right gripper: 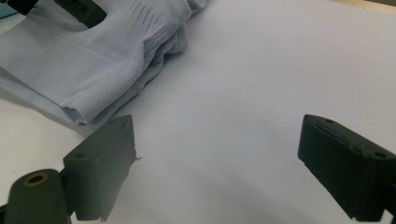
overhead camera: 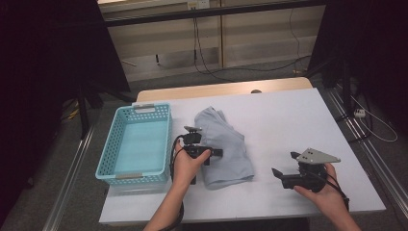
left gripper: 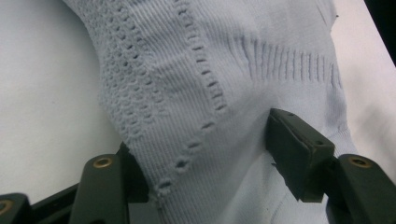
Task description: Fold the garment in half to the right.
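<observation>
The left gripper (overhead camera: 217, 153) sits at the left edge of the folded light-blue garment (overhead camera: 226, 144), jaws parted with a raised ridge of the knit between them; whether the pads pinch it I cannot tell. The white table (overhead camera: 288, 120) carries that garment near its middle. At the left stands a turquoise basket (overhead camera: 108, 149). The right gripper (overhead camera: 285, 164) rests near the right, jaws spread with nothing between them.

No text, label, brand or number can be read anywhere (not even on the basket (overhead camera: 144, 109)).
</observation>
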Demonstrator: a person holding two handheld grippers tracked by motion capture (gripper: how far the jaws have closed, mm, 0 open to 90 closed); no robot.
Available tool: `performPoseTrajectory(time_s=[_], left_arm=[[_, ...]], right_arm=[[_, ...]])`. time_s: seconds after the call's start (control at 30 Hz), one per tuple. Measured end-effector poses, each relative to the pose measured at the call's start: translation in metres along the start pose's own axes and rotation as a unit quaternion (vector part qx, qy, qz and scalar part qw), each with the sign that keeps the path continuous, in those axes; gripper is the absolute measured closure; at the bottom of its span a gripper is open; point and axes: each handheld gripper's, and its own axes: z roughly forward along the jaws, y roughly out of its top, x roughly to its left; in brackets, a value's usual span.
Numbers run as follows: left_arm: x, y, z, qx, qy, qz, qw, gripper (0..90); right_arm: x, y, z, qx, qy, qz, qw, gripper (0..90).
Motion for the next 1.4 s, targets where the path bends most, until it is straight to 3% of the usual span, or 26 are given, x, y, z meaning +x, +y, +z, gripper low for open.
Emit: performPoseTrajectory(time_s=[0.4,0.53,0.93,1.2,1.4], left_arm=[[-0.005,0.003,0.006,0.002,-0.013,0.001,0.9999,47.2],[-0.007,0.003,0.008,0.001,-0.016,-0.009,0.9998,55.2],[-0.011,0.004,0.010,0.000,-0.010,0.002,0.9999,71.0],[-0.014,0.006,0.010,0.003,-0.007,0.001,1.0000,74.0],[-0.011,0.010,0.004,0.011,-0.021,-0.010,0.9997,74.2]], right_arm=[[-0.001,0.000,-0.001,-0.002,-0.002,0.001,1.0000,11.0],[-0.001,0.000,-0.002,-0.003,-0.003,0.004,1.0000,11.0],[-0.002,0.000,-0.002,-0.005,-0.003,0.006,1.0000,10.9],[-0.002,0.001,-0.002,-0.006,-0.003,0.009,0.9999,10.6],[-0.002,0.002,-0.001,-0.007,0.001,0.009,0.9999,10.5]])
